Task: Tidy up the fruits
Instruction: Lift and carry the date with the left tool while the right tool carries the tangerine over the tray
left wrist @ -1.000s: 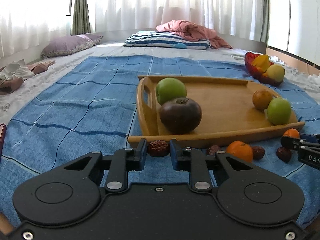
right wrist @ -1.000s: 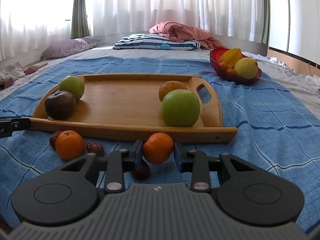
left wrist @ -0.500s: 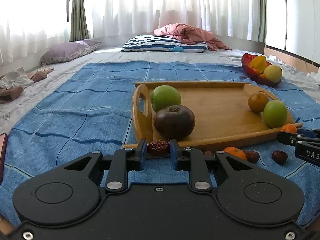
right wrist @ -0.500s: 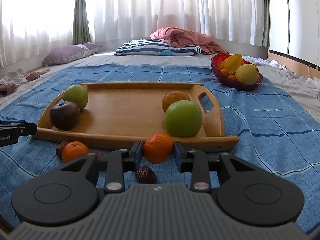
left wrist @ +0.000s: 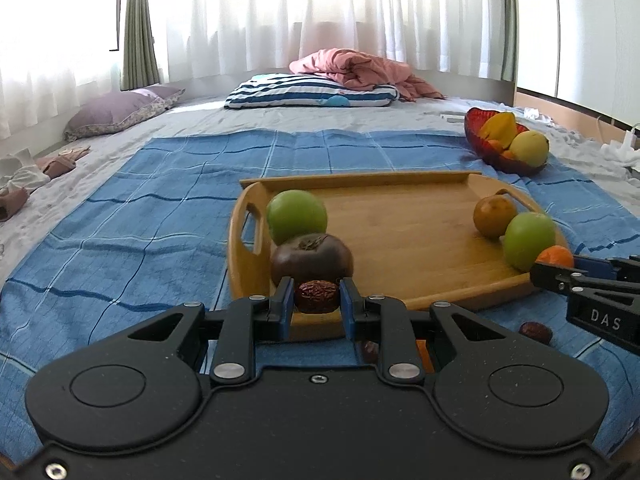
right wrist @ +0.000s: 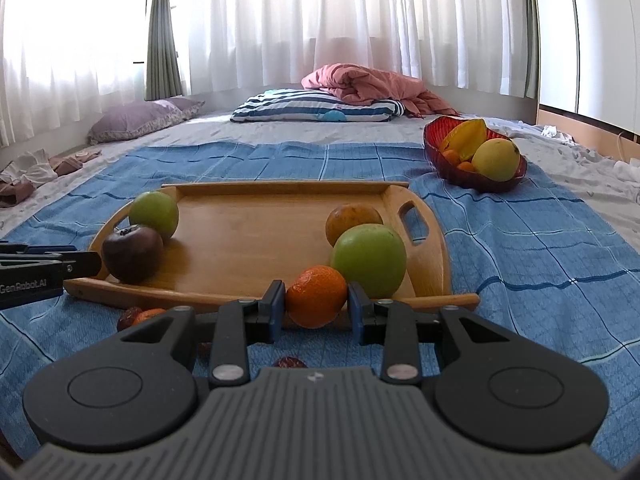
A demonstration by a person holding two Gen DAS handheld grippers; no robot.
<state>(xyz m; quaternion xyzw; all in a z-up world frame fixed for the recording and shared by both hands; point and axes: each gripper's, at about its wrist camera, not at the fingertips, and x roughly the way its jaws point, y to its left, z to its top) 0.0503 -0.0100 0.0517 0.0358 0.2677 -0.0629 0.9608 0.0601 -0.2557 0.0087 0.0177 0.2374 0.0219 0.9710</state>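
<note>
Fingers [left wrist: 286, 304] pinching wrinkled date [left wrist: 317, 296] (dark red), glossy

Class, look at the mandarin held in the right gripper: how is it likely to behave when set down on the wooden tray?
The mandarin is round, so it will probably roll on the smooth tray unless it rests against other fruit. Its skin looks soft and dimpled, so the right gripper likely holds it without slipping, though a hard squeeze might bruise it. It seems light for these jaws.

We are gripping a tangerine [right wrist: 316, 296] in the right gripper [right wrist: 316, 306] just before the tray [right wrist: 248, 240], which is carrying two green apples, a dark fruit and an orange fruit on the blue blanket [right wrist: 520, 248].
</note>
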